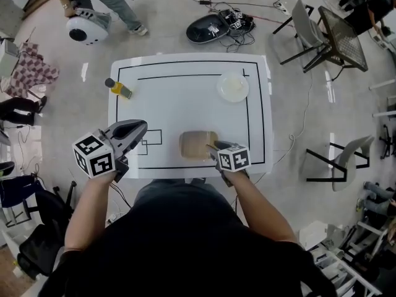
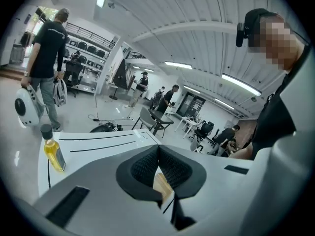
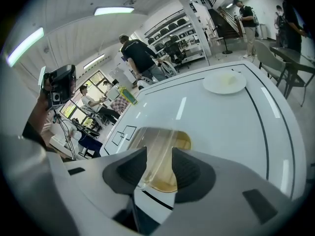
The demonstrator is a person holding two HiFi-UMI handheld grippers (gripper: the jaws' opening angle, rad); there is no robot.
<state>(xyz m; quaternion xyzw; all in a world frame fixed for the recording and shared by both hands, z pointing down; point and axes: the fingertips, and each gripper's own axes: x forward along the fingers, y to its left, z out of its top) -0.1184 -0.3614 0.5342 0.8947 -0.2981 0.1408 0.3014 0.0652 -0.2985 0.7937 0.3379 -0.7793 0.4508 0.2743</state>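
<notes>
The person wears a black short-sleeved shirt (image 1: 185, 246). The left gripper (image 1: 142, 126) and right gripper (image 1: 212, 147) are grey, with black ribbed pads (image 2: 141, 169) and black-and-white marker cubes (image 1: 94, 155).

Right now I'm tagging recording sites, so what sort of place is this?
Probably a robotics lab or workshop: a white table marked with black lines, loose cables on the floor, equipment shelving behind.
</notes>
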